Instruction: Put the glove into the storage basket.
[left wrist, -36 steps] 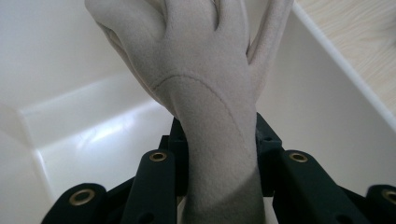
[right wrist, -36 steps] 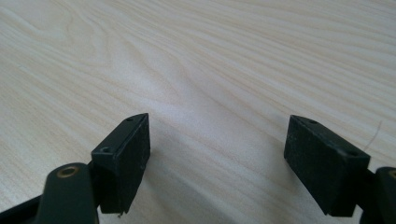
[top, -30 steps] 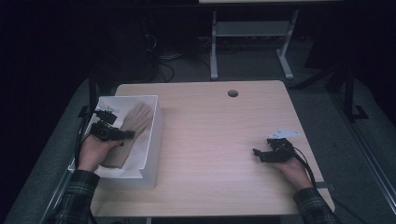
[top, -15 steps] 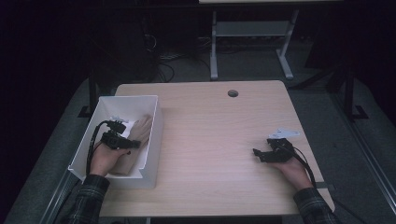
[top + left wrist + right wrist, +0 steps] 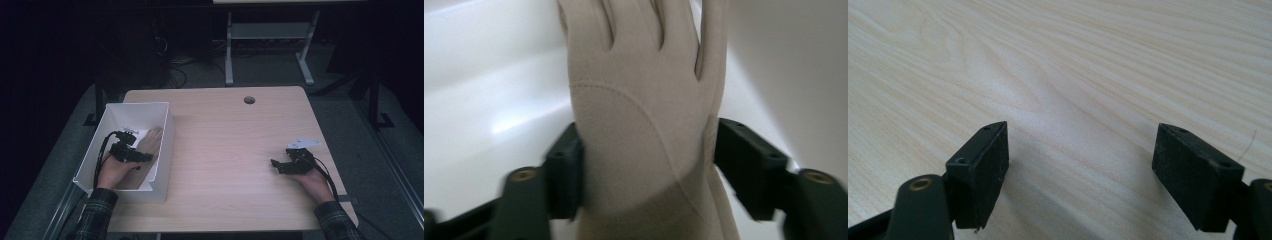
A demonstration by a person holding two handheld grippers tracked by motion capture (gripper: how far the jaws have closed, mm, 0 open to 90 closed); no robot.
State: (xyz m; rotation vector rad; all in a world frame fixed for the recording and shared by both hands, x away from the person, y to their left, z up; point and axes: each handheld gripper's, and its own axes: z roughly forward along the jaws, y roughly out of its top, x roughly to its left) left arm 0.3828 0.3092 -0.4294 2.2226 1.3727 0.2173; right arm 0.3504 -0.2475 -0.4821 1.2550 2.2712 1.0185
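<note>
A beige glove (image 5: 644, 135) is seen lying in the white box (image 5: 165, 145) at the table's (image 5: 240, 150) left side, flanked by the jaws of the left gripper (image 5: 131, 152); whether it is gripped cannot be told. The right gripper (image 5: 281, 166) is held spread apart and empty, low over the bare tabletop.

One beige glove (image 5: 644, 135), one white bin (image 5: 165, 150), one wooden table (image 5: 235, 145), two grippers.
</note>
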